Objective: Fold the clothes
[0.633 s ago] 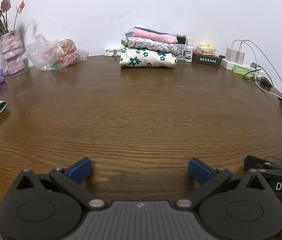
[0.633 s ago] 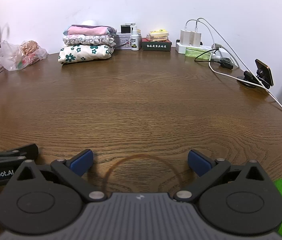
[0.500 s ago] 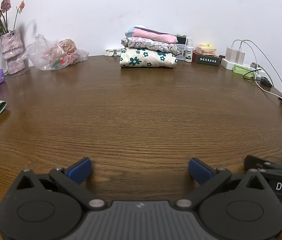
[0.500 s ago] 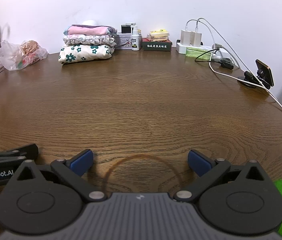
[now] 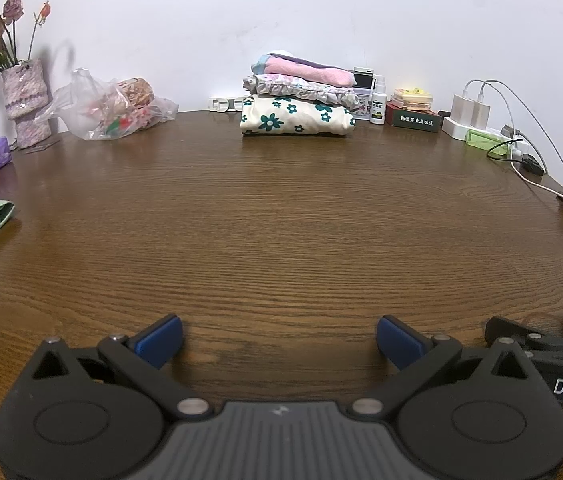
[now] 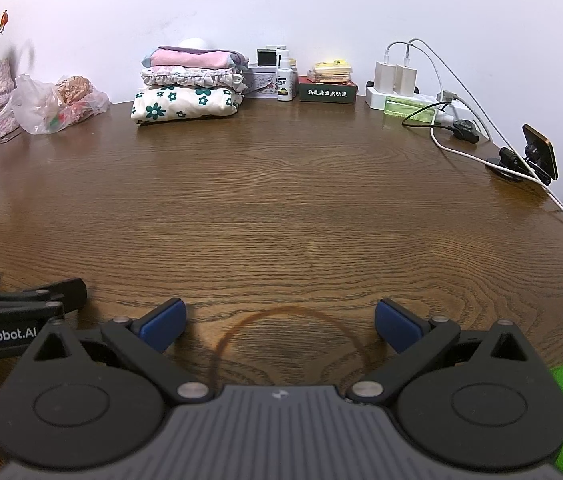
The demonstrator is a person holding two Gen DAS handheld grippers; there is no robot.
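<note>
left claw (image 5: 279, 334): jaws apart, empty | right claw (image 6: 280, 320): jaws apart, empty | folded clothes stack (image 5: 297, 102): far tabletop (image 5: 281, 220) edge, straight ahead, long axis crosswise | nearer: left claw, slightly

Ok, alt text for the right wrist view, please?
The right gripper sits low over a bare wooden table, jaws wide open and holding nothing. A stack of folded clothes rests at the far edge by the wall, and the left gripper shows alongside.

Three folded garments (image 5: 297, 106) lie stacked at the table's far edge (image 5: 201, 114).
</note>
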